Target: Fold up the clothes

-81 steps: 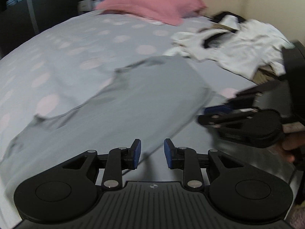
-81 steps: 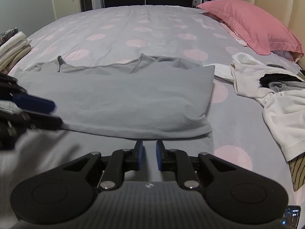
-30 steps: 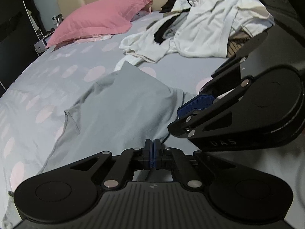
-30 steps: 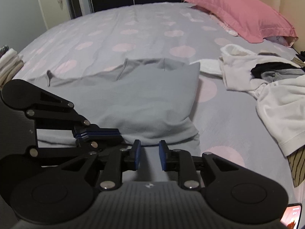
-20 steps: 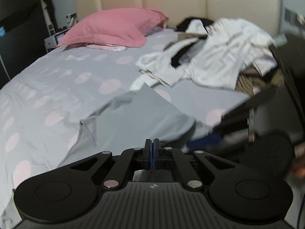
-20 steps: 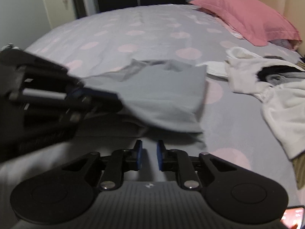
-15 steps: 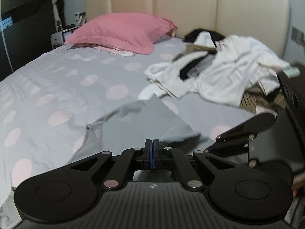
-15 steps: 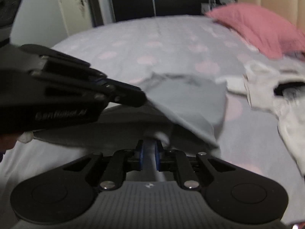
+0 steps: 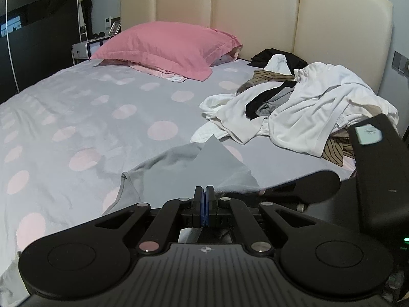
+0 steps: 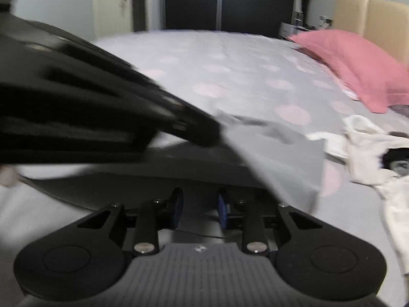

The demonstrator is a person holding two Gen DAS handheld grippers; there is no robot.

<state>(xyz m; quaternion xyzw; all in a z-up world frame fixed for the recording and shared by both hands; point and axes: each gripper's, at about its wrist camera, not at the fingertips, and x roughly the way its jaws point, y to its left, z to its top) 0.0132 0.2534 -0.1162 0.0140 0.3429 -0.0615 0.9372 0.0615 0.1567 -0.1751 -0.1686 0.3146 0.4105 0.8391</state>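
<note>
A grey shirt lies on the dotted grey bedsheet, and its near edge is lifted off the bed. My left gripper is shut on that edge. In the blurred right wrist view the left gripper reaches in from the left, with the grey shirt hanging from its tip. My right gripper sits low under the raised cloth. Its jaws are opening, and I see nothing pinched between its blue pads. The right gripper's black body fills the right side of the left wrist view.
A pile of white, black and striped clothes lies at the right by the cream headboard. A pink pillow sits at the head of the bed. Dark wardrobes and a door stand beyond the bed's far side.
The left gripper shut on the shirt's edge and raised it, folding the cloth up off the bed. The right gripper's jaws narrowed, then spread again, as it slid under the lifted cloth.
</note>
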